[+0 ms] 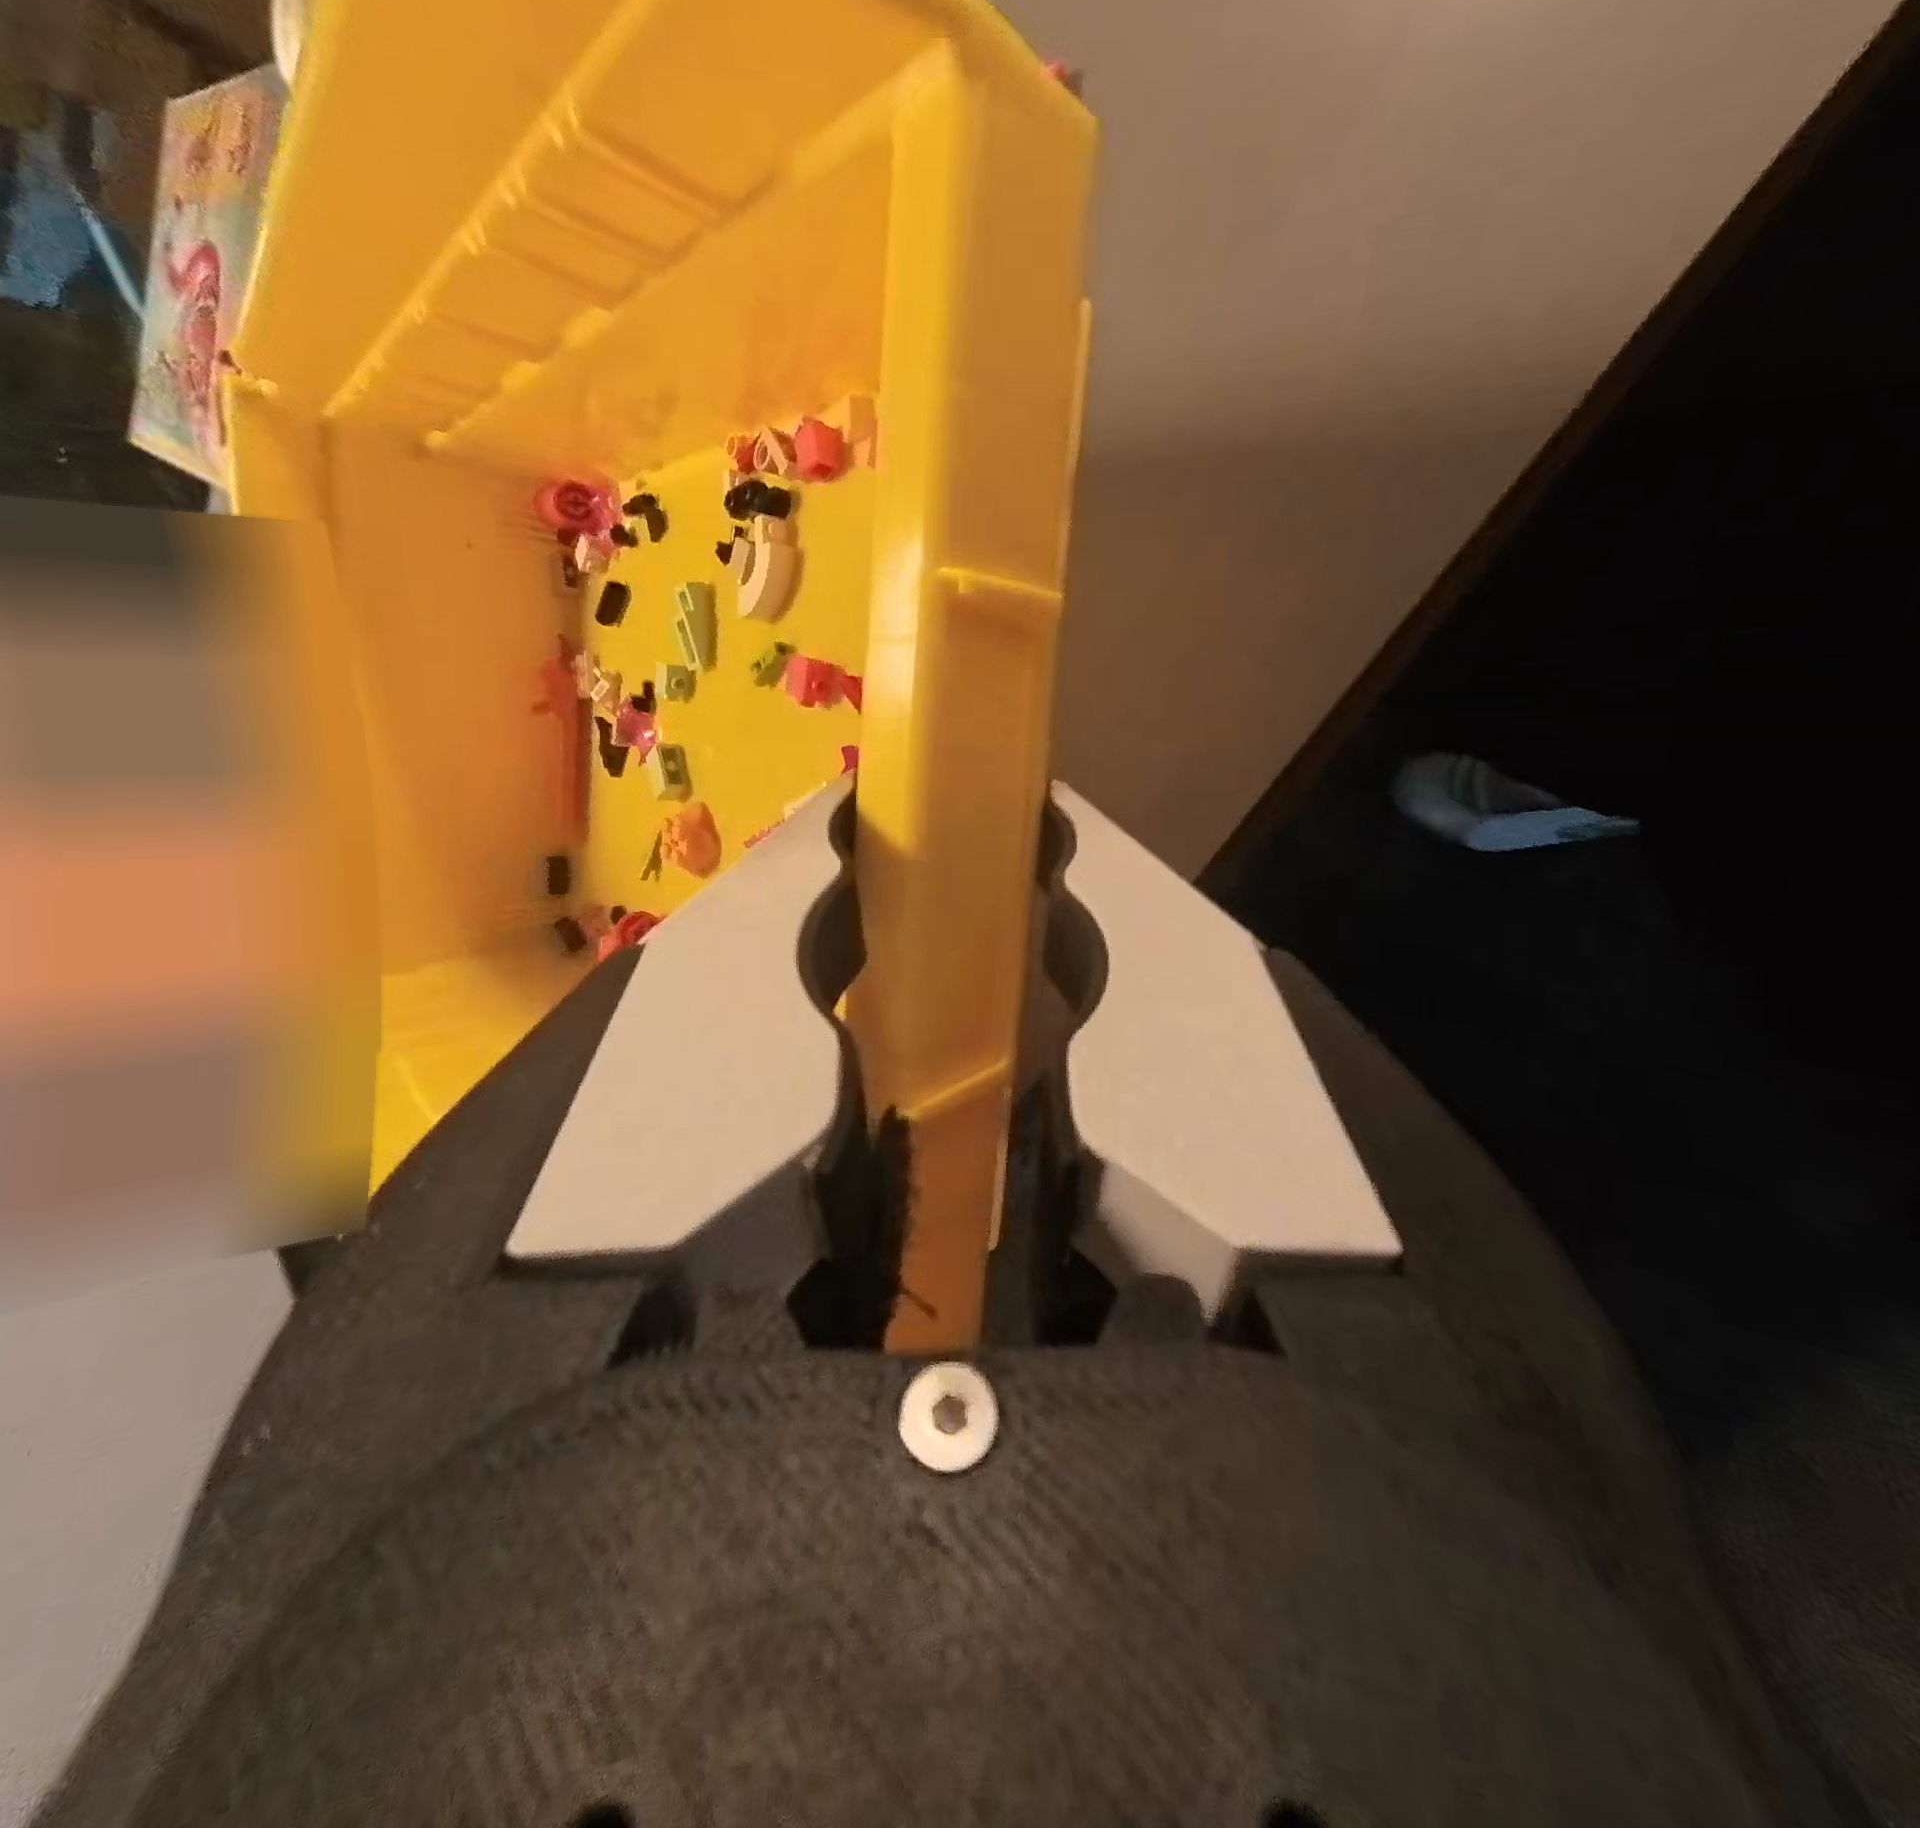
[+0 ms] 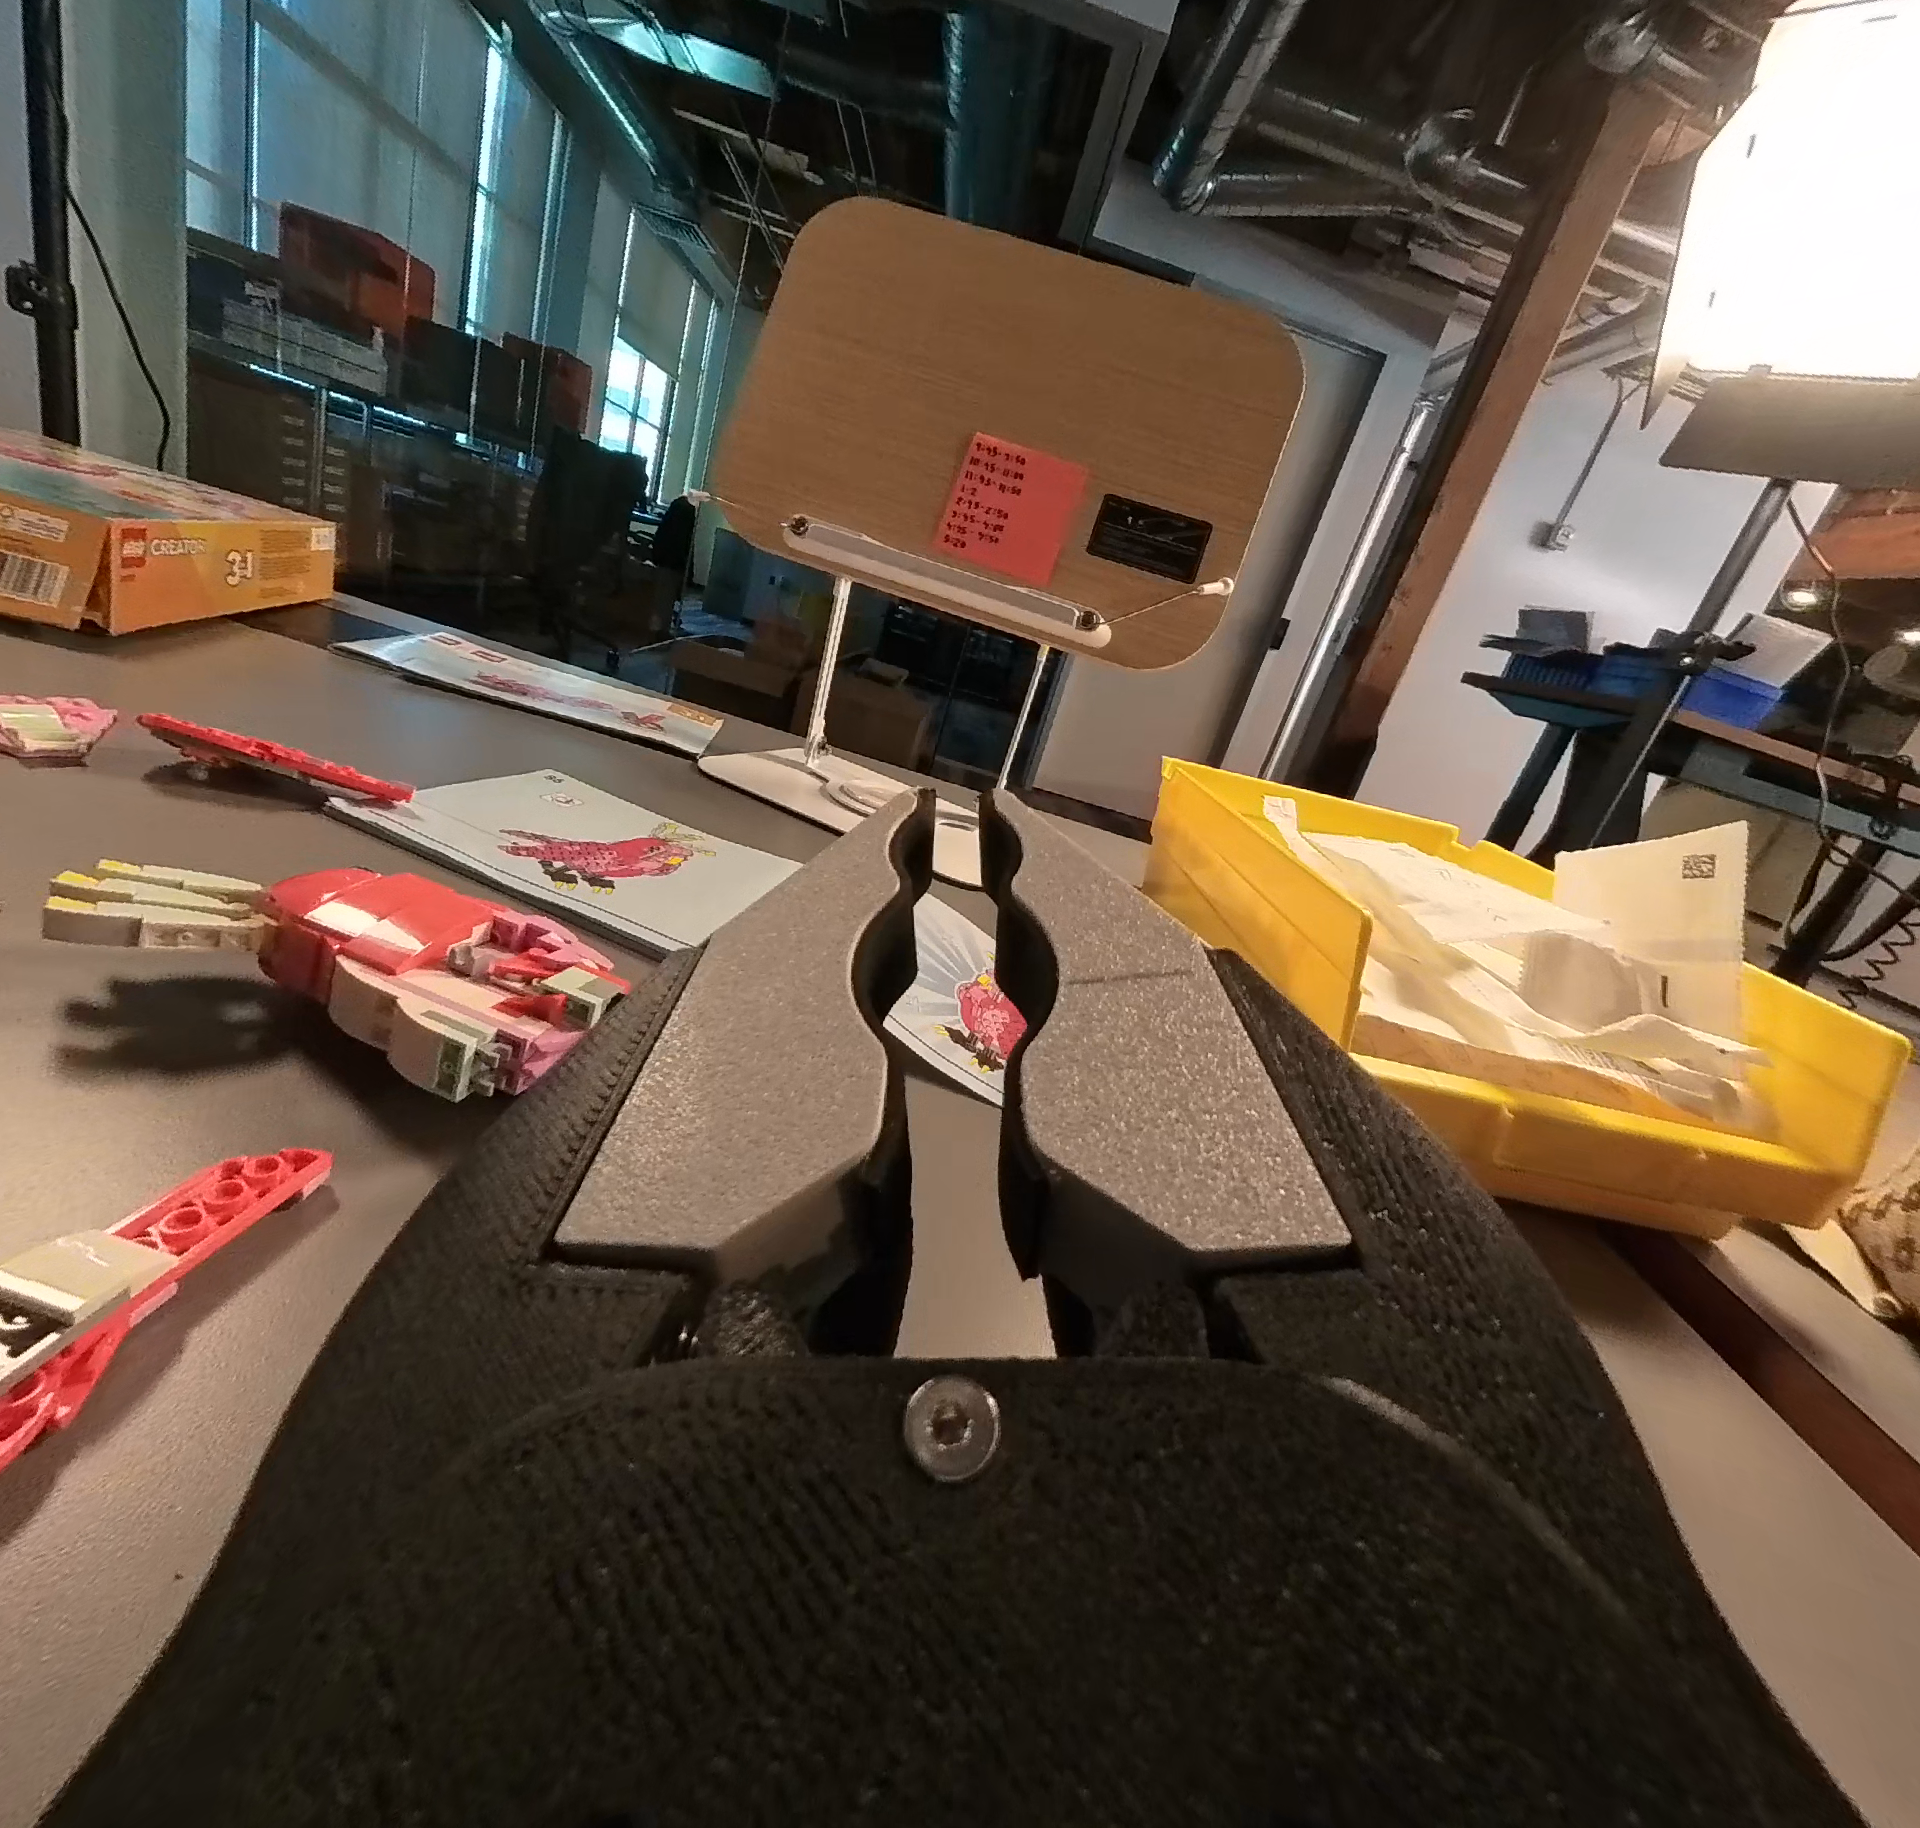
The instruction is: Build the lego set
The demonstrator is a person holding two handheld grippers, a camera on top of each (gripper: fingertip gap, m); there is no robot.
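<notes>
The left gripper [image 1: 951,791] is clamped on the smooth wall of a yellow plastic bin [image 1: 977,635], both pads pressing it. Small bricks [image 1: 675,656], pink, black and green, lie inside the bin, left of the fingers. The right gripper [image 2: 954,802] holds nothing, its wavy fingers nearly together above the grey table [image 2: 260,1134]. A pink brick model [image 2: 416,957] lies to its left, and a second yellow bin [image 2: 1299,905] with crumpled papers [image 2: 1538,957] to its right.

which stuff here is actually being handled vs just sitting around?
Being handled:
- left hand-held gripper, shut on the wall of a yellow bin
- loose toy bricks inside that bin

Lying about:
- right hand-held gripper, nearly closed, nothing in it
- pink brick model
- booklets
- second yellow bin of papers
- toy box
- wooden stand
</notes>
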